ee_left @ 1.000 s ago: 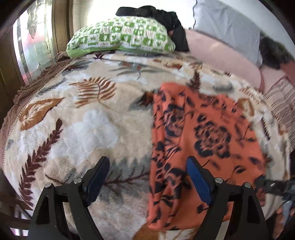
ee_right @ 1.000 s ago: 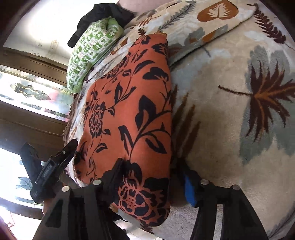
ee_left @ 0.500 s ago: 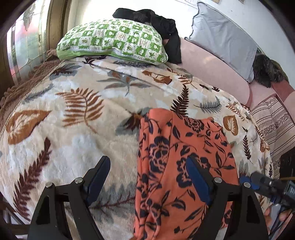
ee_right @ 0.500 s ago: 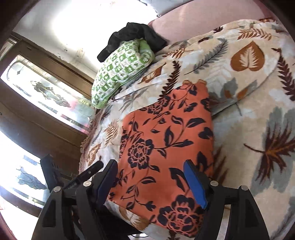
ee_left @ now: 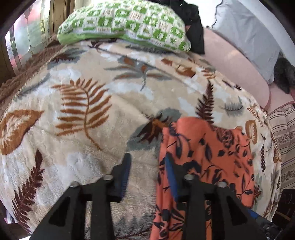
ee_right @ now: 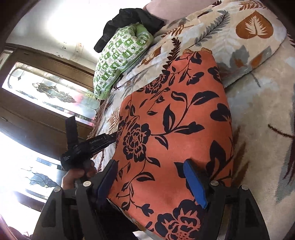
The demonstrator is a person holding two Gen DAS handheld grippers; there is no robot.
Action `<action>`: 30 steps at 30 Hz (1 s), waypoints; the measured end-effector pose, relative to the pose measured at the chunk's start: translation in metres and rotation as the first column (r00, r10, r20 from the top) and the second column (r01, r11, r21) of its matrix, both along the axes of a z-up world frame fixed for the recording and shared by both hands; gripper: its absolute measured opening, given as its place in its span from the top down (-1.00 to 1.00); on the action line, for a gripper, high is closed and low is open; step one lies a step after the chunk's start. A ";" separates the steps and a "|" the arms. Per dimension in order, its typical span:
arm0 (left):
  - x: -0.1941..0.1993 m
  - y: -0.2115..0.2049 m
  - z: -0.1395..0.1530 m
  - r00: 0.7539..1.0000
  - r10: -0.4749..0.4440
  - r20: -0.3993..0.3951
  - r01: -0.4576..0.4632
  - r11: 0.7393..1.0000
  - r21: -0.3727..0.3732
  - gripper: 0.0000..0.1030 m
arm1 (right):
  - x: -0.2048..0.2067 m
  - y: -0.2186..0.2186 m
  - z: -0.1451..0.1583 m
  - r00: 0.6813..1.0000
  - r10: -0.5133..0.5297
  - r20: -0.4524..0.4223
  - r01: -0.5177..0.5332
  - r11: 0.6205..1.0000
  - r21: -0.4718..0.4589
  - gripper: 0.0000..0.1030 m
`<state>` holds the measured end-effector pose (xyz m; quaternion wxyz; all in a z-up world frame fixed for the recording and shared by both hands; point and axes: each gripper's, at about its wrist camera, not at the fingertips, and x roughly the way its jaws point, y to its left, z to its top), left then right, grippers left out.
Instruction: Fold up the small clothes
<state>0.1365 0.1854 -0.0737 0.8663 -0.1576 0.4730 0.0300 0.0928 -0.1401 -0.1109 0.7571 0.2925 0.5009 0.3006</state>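
An orange garment with a black flower print (ee_left: 206, 157) lies folded on the leaf-patterned blanket (ee_left: 88, 114) at the bed's near right edge. It fills the middle of the right wrist view (ee_right: 169, 133). My left gripper (ee_left: 147, 171) is open but narrowed, its right finger at the garment's left edge. My right gripper (ee_right: 153, 181) is open and empty over the garment's near end. The left gripper also shows in the right wrist view (ee_right: 88, 145), at the garment's left side.
A green checked pillow (ee_left: 125, 22) and a black cloth (ee_left: 191, 16) lie at the bed's head. A grey pillow (ee_left: 247, 35) leans on a pink bolster (ee_left: 237, 68). A striped cloth (ee_left: 284, 140) lies to the right. A glass-panelled wooden door (ee_right: 46, 92) stands left.
My left gripper's jaws have narrowed and it has moved in toward the garment's left edge. My right gripper has shifted a little closer over the garment. The garment has stayed put.
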 end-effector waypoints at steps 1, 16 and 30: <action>-0.002 -0.007 0.011 0.999 -0.017 0.043 0.017 1.000 0.000 -0.34 | 0.000 0.000 -0.001 1.000 -0.002 0.001 0.002 1.000 0.002 -0.50; -0.006 -0.032 0.025 0.998 -0.034 0.043 0.026 0.984 0.175 -0.38 | -0.004 0.000 0.001 1.000 -0.023 0.007 0.023 1.000 -0.004 -0.54; -0.053 -0.059 -0.030 0.996 -0.079 -0.031 0.084 0.957 0.277 -0.54 | -0.010 -0.068 0.000 0.965 -0.250 -0.083 0.254 0.966 0.051 -0.54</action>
